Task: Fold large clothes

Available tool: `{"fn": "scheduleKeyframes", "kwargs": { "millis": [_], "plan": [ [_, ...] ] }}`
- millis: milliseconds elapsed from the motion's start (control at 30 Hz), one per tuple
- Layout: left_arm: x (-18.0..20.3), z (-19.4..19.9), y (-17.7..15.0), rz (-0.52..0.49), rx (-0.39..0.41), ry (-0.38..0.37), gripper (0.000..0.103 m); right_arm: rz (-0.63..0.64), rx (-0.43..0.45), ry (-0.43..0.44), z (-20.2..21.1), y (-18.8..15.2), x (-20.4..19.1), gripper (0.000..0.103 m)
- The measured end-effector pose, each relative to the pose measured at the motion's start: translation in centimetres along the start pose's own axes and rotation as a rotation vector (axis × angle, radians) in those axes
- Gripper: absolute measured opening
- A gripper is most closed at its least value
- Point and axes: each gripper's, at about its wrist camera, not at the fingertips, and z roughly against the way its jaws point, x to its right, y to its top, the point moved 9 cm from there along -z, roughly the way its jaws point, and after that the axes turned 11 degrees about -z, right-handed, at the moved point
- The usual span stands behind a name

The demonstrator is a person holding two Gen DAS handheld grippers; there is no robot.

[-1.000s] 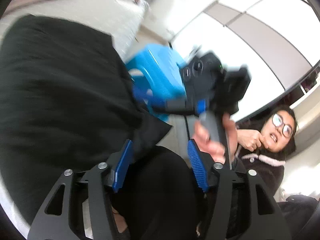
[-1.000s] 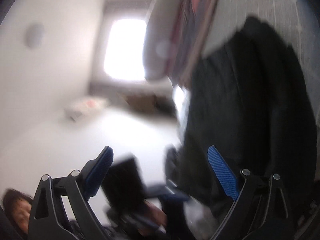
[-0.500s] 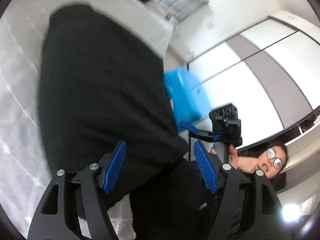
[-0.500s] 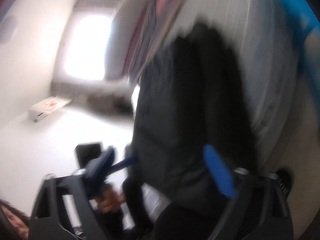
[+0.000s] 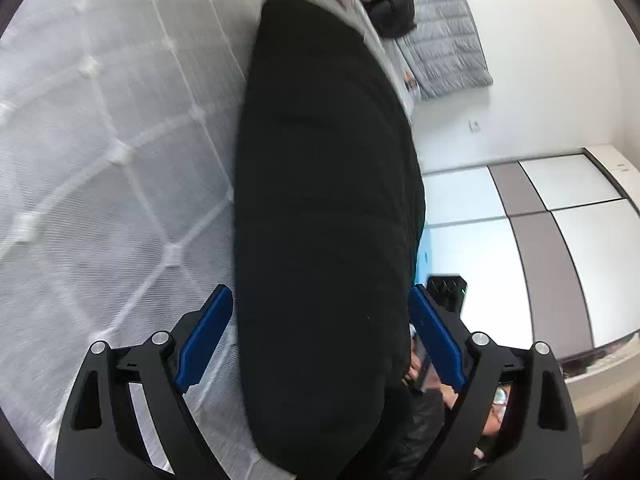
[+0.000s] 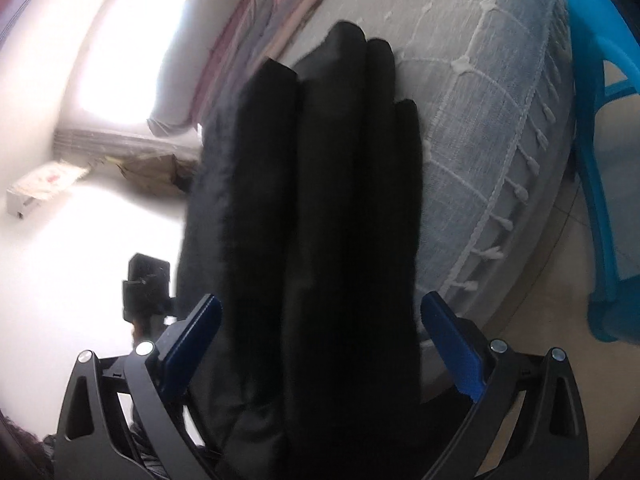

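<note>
The left tongs (image 5: 320, 336) are wide open and have just been opening, with the black garment (image 5: 324, 200) lying between the pads, not pinched. The right tongs (image 6: 320, 344) gape too. Past them, the thick folds hang over the bed (image 5: 100, 140) edge and may slide off. A second ago the left pads sat closer together.

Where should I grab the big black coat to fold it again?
Probably the near end of the black coat, coming from the bed's edge. It lies long and folded in thick ridges, and that end sits between the open right gripper, so one pinch could catch all layers.
</note>
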Motion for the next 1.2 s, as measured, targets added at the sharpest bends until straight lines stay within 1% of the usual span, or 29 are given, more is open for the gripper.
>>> {"fn": "scheduleKeyframes", "kwargs": {
  "millis": [33,100,233,367,433,500,533,567,600,633,667,700,733,800,900,1033,1100,1133,1200],
  "plan": [
    [-0.2,-1.3,-0.1,0.005,-0.012,-0.009,0.085,-0.002,-0.02,0.002,-0.4,-0.1,0.2,0.096],
    [-0.9,-2.4,-0.1,0.011,-0.027,-0.004,0.089,-0.01,-0.054,0.026,-0.7,-0.1,0.3,0.096],
    [-1.6,-3.6,-0.5,0.036,-0.055,-0.052,0.092,-0.027,-0.107,0.087,-1.4,-0.1,1.1,0.096],
    [-1.7,-5.3,-0.5,0.071,-0.089,-0.115,0.095,-0.064,-0.17,0.175,-2.9,-0.7,1.3,0.096],
    [-1.4,-5.9,-0.4,0.059,-0.091,-0.096,0.095,-0.071,-0.181,0.233,-3.3,-0.9,1.1,0.096],
    [-0.7,-6.1,-0.4,0.015,-0.077,-0.05,0.095,-0.065,-0.158,0.272,-3.2,-1.2,0.7,0.096],
    [-0.3,-5.6,-0.4,-0.005,-0.07,-0.025,0.093,-0.063,-0.146,0.277,-3.2,-1.3,0.7,0.094],
    [-0.5,-5.1,-1.0,-0.02,-0.063,0.003,0.086,-0.07,-0.129,0.271,-3.0,-1.5,0.8,0.091],
    [-0.2,-4.9,-1.0,-0.03,-0.056,0.025,0.078,-0.077,-0.116,0.269,-2.7,-1.5,0.8,0.079],
    [0.2,-4.6,-0.9,-0.04,-0.051,0.04,0.075,-0.089,-0.089,0.256,-2.1,-1.5,1.0,0.063],
    [0.8,-4.4,-0.8,-0.064,-0.047,0.064,0.069,-0.097,-0.076,0.253,-1.8,-1.4,1.1,0.058],
    [1.8,-4.2,-0.6,-0.105,-0.046,0.097,0.065,-0.093,-0.052,0.245,-1.3,-1.6,0.8,0.051],
    [2.6,-4.0,-0.4,-0.134,-0.043,0.118,0.064,-0.091,-0.042,0.233,-1.1,-1.6,0.6,0.046],
    [4.2,-3.5,0.2,-0.189,-0.03,0.153,0.059,-0.084,-0.024,0.216,-0.7,-1.9,-0.3,0.043],
    [6.6,-2.7,1.1,-0.263,0.005,0.183,0.056,-0.063,-0.004,0.217,-0.3,-2.5,-2.1,0.039],
    [9.1,-1.1,3.1,-0.324,0.042,0.175,0.054,0.002,0.032,0.254,0.9,-2.6,-6.5,0.039],
    [9.9,0.6,4.4,-0.345,0.072,0.167,0.054,0.037,0.048,0.265,1.2,-2.2,-8.7,0.039],
    [10.0,1.9,4.6,-0.348,0.087,0.161,0.054,0.051,0.052,0.266,1.5,-2.2,-9.2,0.039],
    [10.6,4.1,6.1,-0.363,0.128,0.159,0.054,0.09,0.056,0.276,1.9,-1.9,-10.9,0.039]
  ]
}}
